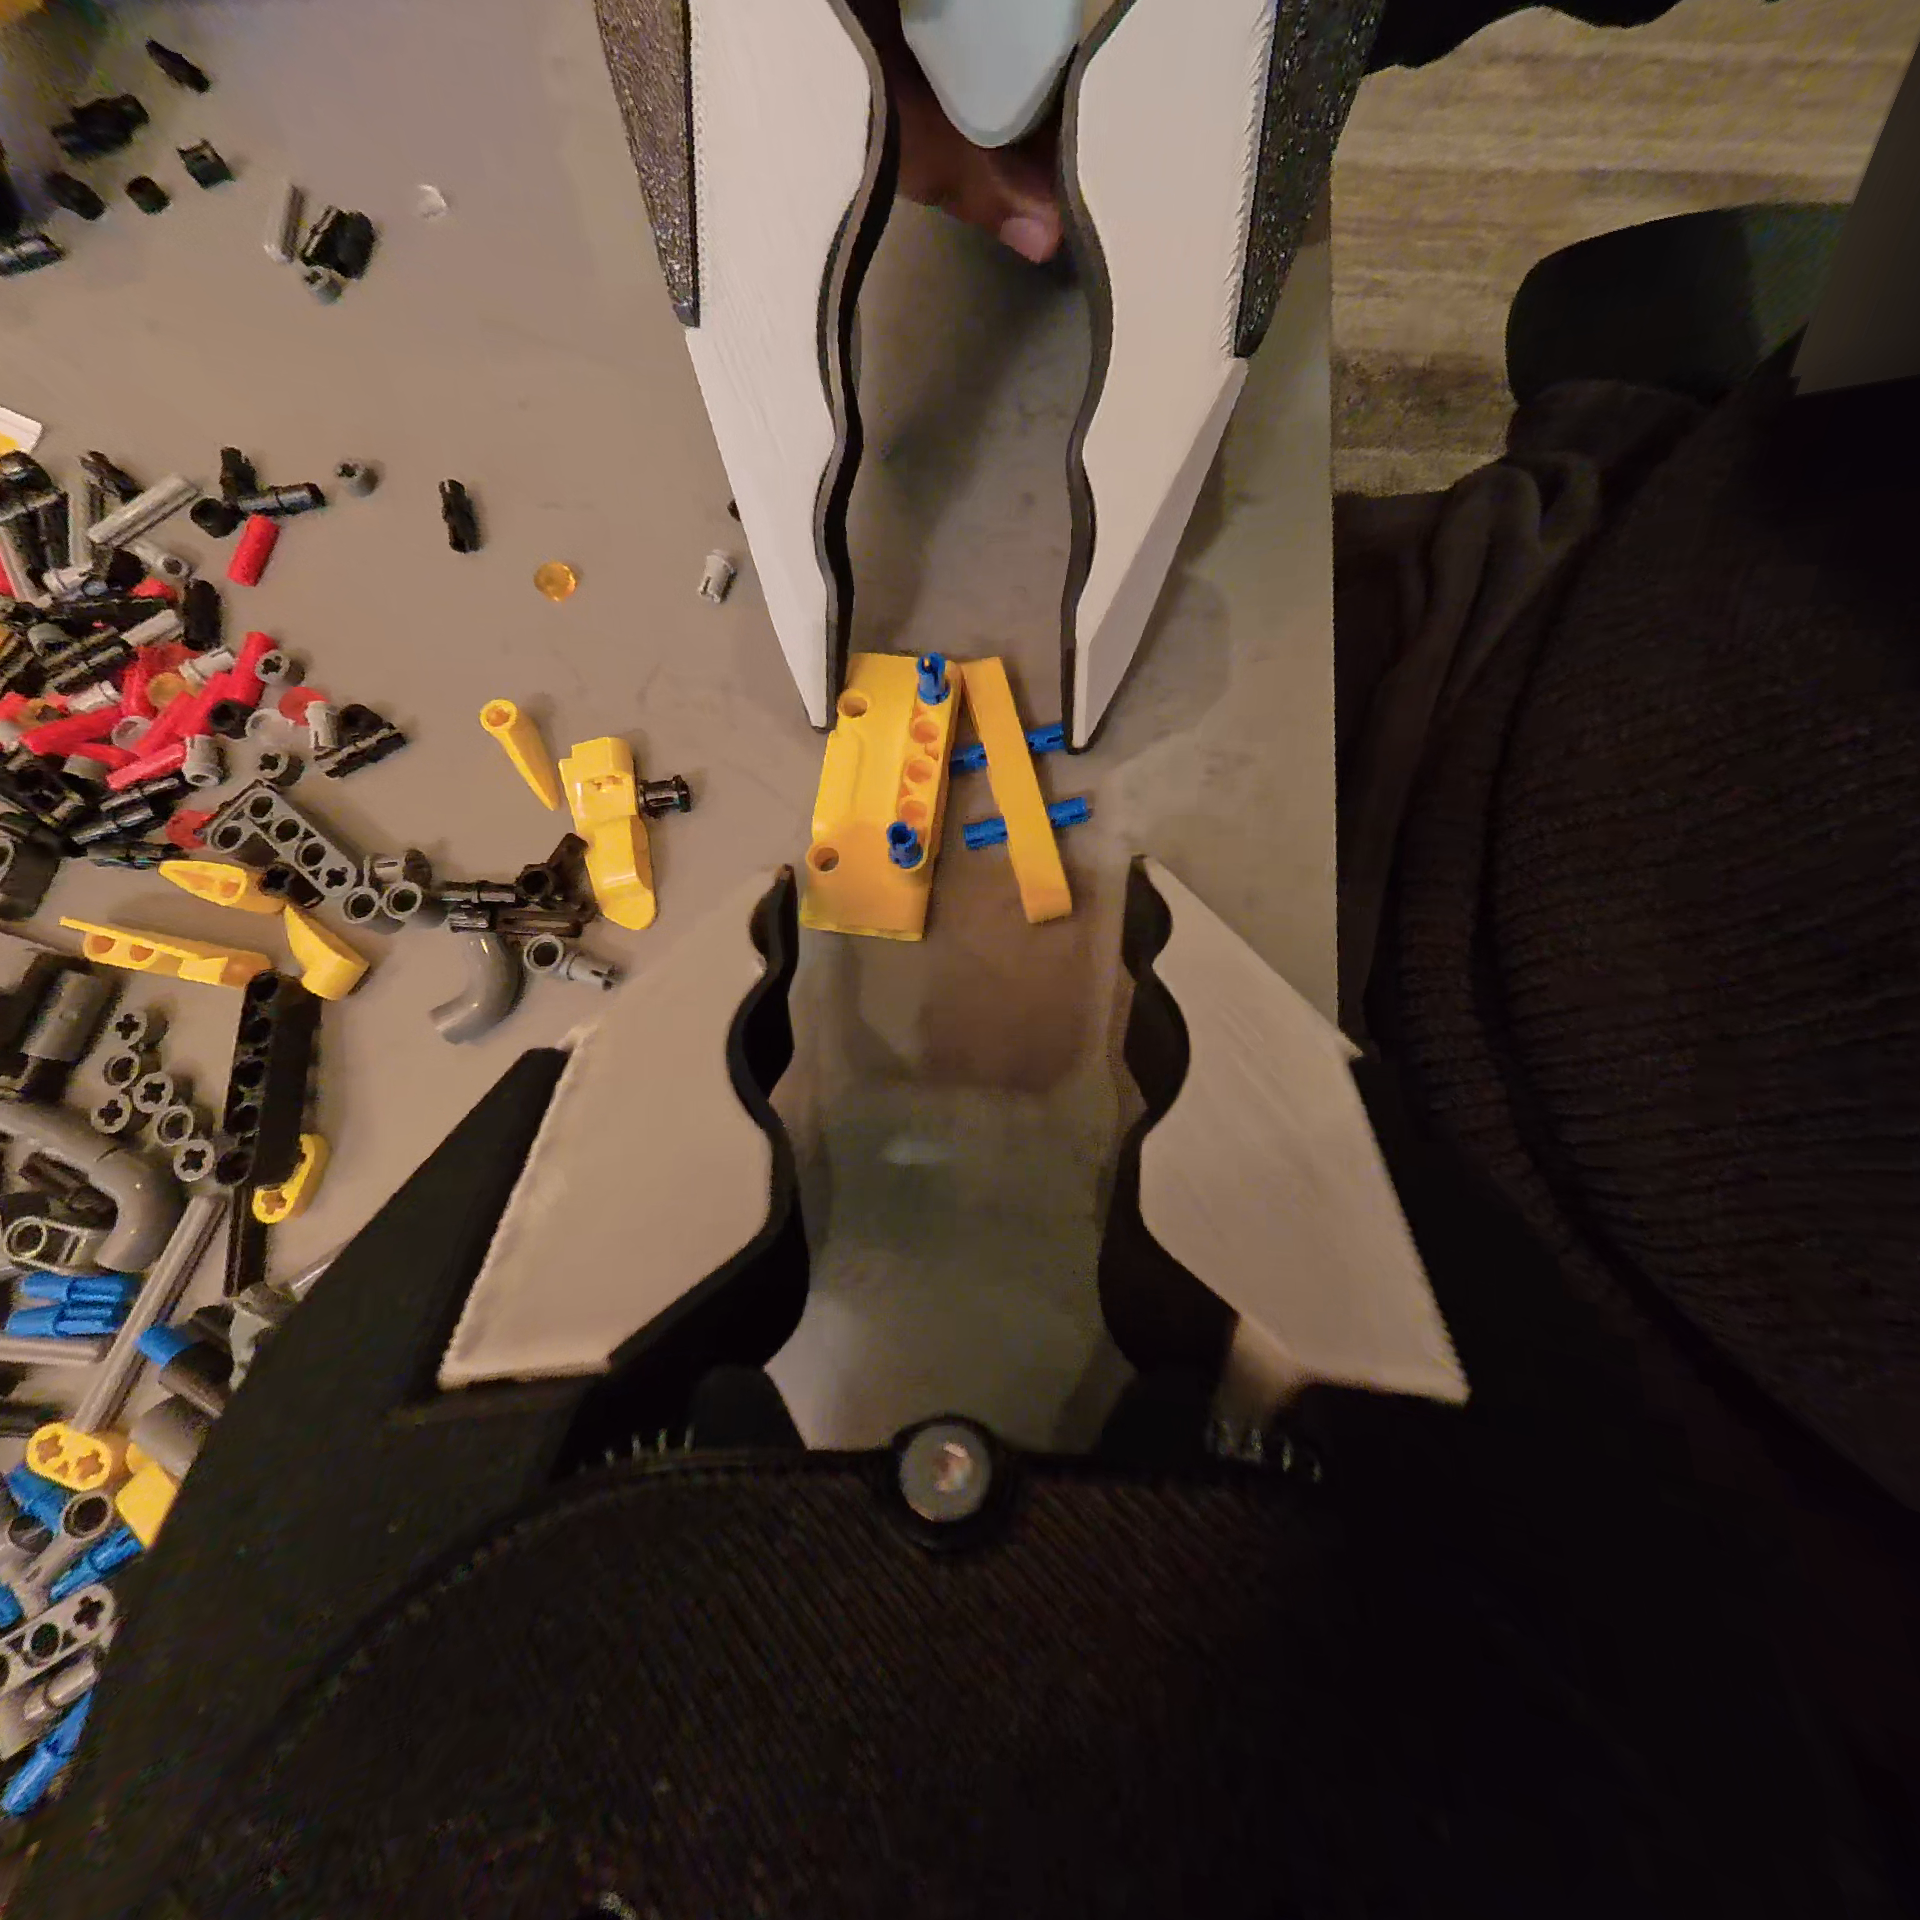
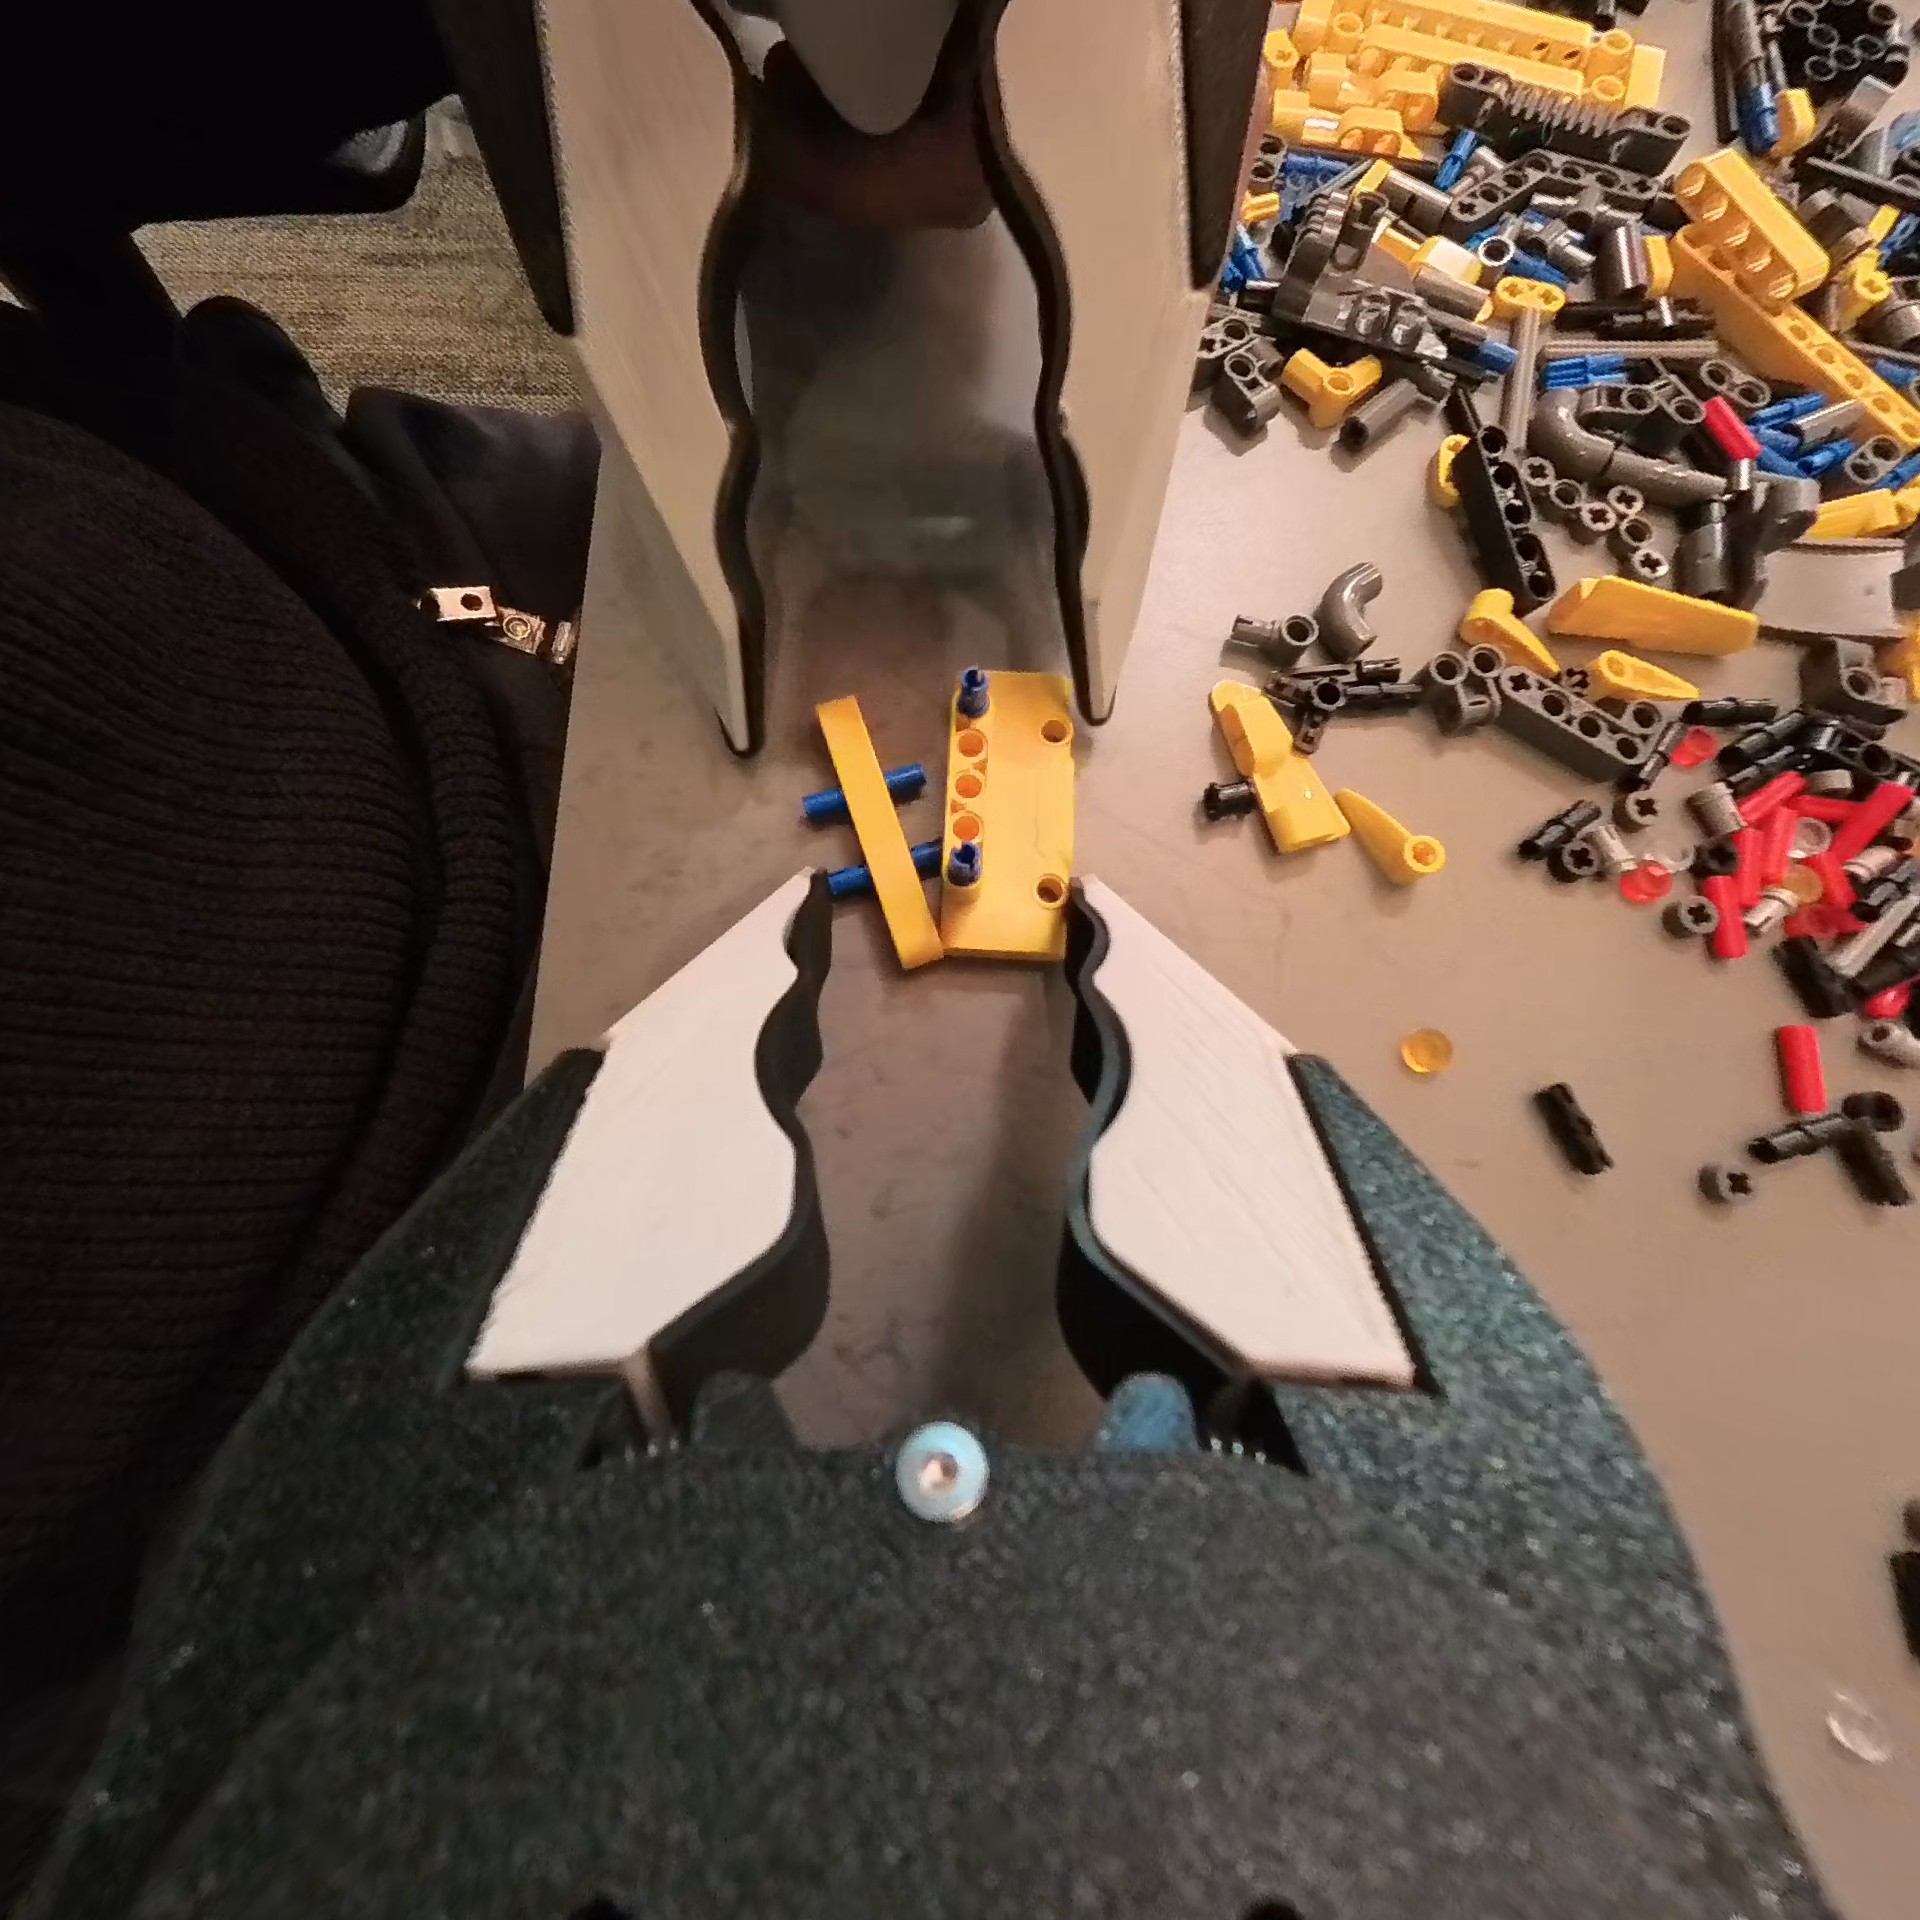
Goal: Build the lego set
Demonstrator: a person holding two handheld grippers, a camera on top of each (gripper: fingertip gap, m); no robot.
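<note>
Because both grippers face each other across the same small patch of grey table (image 1: 1195,727), the near-to-far order in the left wrist view begins with the left gripper (image 1: 961,883), whose jaws are spread apart and empty, its tips hovering just short of the work. Directly beyond them, at the centre of the view, lies the yellow block (image 1: 883,800), a holed panel piece resting on the table with two blue pins (image 1: 932,675) standing up out of it. At its 3 o'clock side leans a thin yellow beam (image 1: 1013,790), touching or nearly touching the block, with blue axle pins (image 1: 1039,821) poking out sideways through it. Farther still, at 12 o'clock, the right gripper (image 1: 951,727) comes in from the opposite side, likewise parted and holding nothing, its tips bracketing the far end of the pair.

The pieces look light, rigid and smooth-surfaced, so they are likely to skate on the table if nudged from one side only. The block probably offers the surest hold across its two long flat flanks, clear of the upright pins. The beam is slender and may twist out of a pinch; gripping it by its long edges near the middle seems safest.

At 9 o'clock, well apart, sprawls the loose pile of parts (image 1: 135,727) in red, black, grey and yellow.
</note>
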